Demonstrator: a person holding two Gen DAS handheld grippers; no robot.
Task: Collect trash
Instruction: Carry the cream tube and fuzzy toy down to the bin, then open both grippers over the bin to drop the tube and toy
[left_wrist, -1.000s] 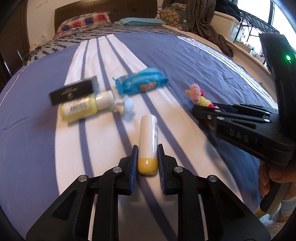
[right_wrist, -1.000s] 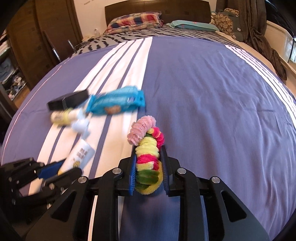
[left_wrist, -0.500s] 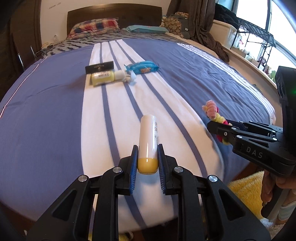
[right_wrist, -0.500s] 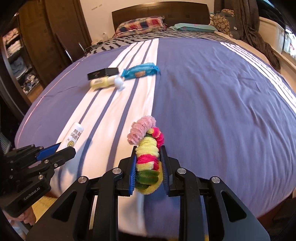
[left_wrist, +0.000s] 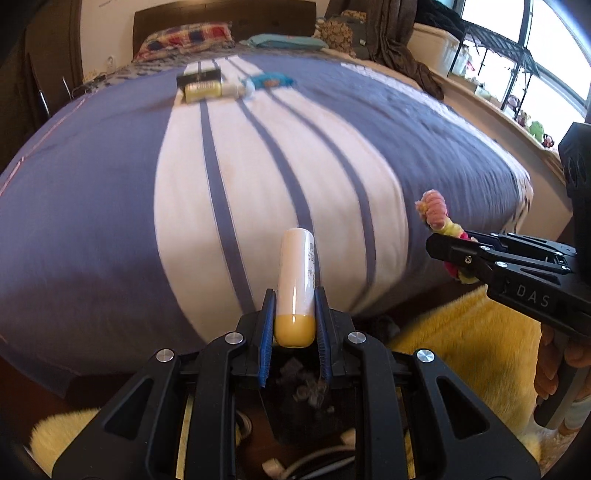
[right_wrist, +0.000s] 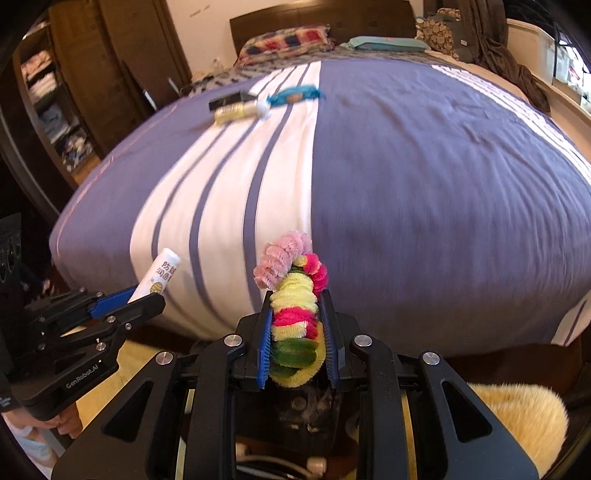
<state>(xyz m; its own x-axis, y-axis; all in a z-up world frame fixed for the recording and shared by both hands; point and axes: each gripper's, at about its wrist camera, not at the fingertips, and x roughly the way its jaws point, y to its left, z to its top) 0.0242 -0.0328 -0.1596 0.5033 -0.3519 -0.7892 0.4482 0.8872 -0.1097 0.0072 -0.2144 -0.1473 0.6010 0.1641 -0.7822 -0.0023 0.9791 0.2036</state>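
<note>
My left gripper (left_wrist: 294, 314) is shut on a white tube with a yellow cap (left_wrist: 296, 273), held past the foot of the bed. My right gripper (right_wrist: 295, 325) is shut on a fuzzy bundle of pink, yellow and green pipe cleaners (right_wrist: 293, 295). Each gripper shows in the other's view: the right gripper (left_wrist: 458, 251) with its bundle (left_wrist: 436, 214), and the left gripper (right_wrist: 122, 299) with the tube (right_wrist: 159, 275). Below both grippers stands a dark bin (left_wrist: 306, 402) with crumpled bits inside. Far up the bed lie a black box (left_wrist: 199, 76), a yellow bottle (left_wrist: 205, 90) and a blue snack packet (left_wrist: 271, 79).
The blue and white striped bed (left_wrist: 110, 184) fills both views, with pillows (left_wrist: 184, 38) at the headboard. A yellow fluffy rug (left_wrist: 472, 343) lies on the floor by the bin. A wardrobe (right_wrist: 74, 74) stands left, a shelf rack (left_wrist: 517, 62) by the window right. Cables (left_wrist: 295, 465) run beside the bin.
Both grippers have drawn back from the middle of the bed to past its foot, still holding the tube and the bundle. The rug and the bin have come into view below.
</note>
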